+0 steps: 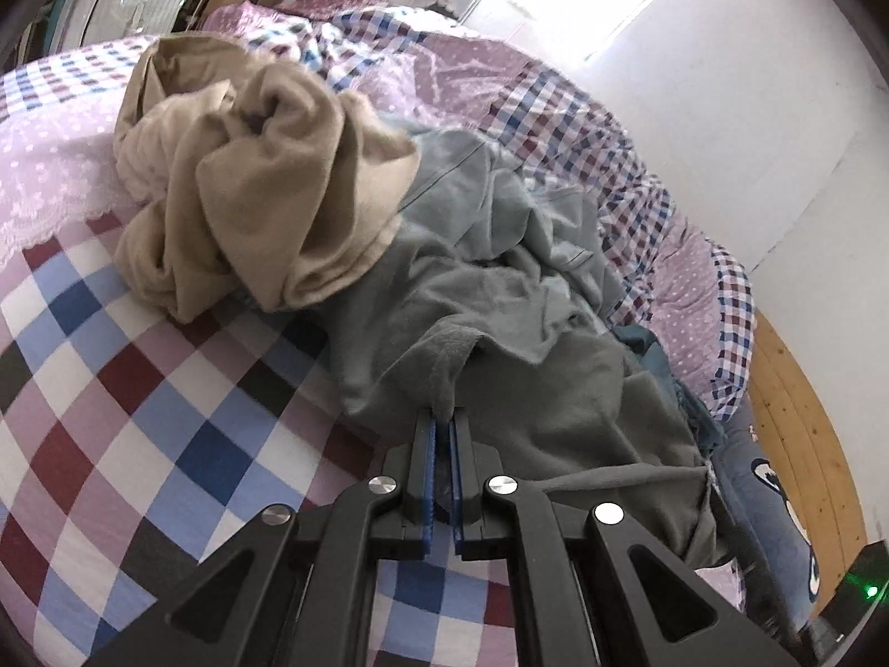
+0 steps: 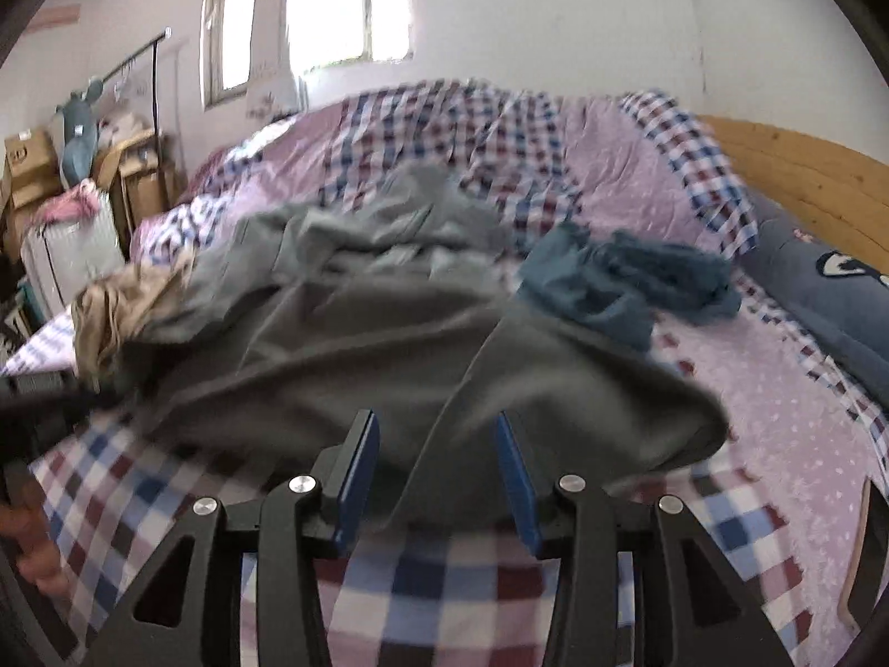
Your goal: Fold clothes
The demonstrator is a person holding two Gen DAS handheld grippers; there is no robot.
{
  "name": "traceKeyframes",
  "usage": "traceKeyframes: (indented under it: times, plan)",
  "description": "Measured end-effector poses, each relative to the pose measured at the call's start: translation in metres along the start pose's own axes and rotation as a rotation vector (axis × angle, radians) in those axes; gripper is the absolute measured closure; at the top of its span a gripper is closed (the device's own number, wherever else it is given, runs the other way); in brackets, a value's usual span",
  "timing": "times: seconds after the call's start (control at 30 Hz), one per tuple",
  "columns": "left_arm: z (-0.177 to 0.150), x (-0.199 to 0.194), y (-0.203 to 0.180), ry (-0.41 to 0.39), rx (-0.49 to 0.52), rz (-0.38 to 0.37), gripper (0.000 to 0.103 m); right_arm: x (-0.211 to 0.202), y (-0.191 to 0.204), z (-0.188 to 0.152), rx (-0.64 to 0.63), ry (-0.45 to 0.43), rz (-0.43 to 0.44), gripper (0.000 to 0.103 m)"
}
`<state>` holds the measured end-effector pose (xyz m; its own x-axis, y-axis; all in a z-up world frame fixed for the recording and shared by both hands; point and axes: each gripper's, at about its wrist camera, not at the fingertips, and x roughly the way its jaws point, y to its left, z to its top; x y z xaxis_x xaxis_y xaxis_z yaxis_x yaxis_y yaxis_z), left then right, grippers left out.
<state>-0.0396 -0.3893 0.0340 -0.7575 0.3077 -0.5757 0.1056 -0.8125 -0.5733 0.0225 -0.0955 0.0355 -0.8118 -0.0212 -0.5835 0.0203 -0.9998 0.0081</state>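
A: Left wrist view first: the left hand-held gripper has its blue pads pressed together on a fold of the grey fleece garment, which lies crumpled on the checked bed.

B: How will the garment handle?

A: Soft, limp and light, I judge; it will sag and bunch wherever it is not held. A hem or corner makes a better hold than a mid-cloth fold.

B: And to its left?

A: A beige garment sits in a heap, its edge lying over the grey one's far end. That overlap could drag along if the grey cloth is pulled.

B: The right side?

A: In the right wrist view, blurred, the right hand-held gripper is spread wide over the grey garment's near edge, pinching nothing. Beyond it lies a crumpled teal garment, close to the grey cloth, then a rumpled quilt and a dark blue pillow by the wooden headboard.
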Motion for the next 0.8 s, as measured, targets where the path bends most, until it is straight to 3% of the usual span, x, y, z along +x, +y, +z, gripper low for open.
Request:
traceKeyframes:
  times: [0.1, 0.13, 0.17, 0.2, 0.53, 0.8]
  plan:
    - [0.005, -0.008, -0.004, -0.038, 0.018, -0.021, 0.100, 0.012, 0.005, -0.010, -0.026, 0.063, -0.026, 0.062]
    - [0.007, -0.011, -0.006, -0.052, 0.021, -0.031, 0.100, 0.015, 0.001, -0.012, -0.025, 0.081, -0.036, 0.075]
    - [0.009, -0.014, -0.007, -0.067, 0.022, -0.045, 0.100, 0.018, -0.002, -0.014, -0.024, 0.098, -0.046, 0.096]
    - [0.011, -0.016, -0.007, -0.080, 0.022, -0.058, 0.100, 0.021, -0.006, -0.016, -0.022, 0.116, -0.056, 0.098]
    - [0.028, -0.036, -0.011, -0.160, -0.025, -0.150, 0.100, -0.016, -0.038, 0.011, -0.108, -0.049, -0.182, 0.100]
    - [0.024, -0.044, -0.020, -0.176, -0.004, -0.171, 0.100, -0.039, -0.096, 0.034, -0.019, -0.125, -0.299, 0.101]
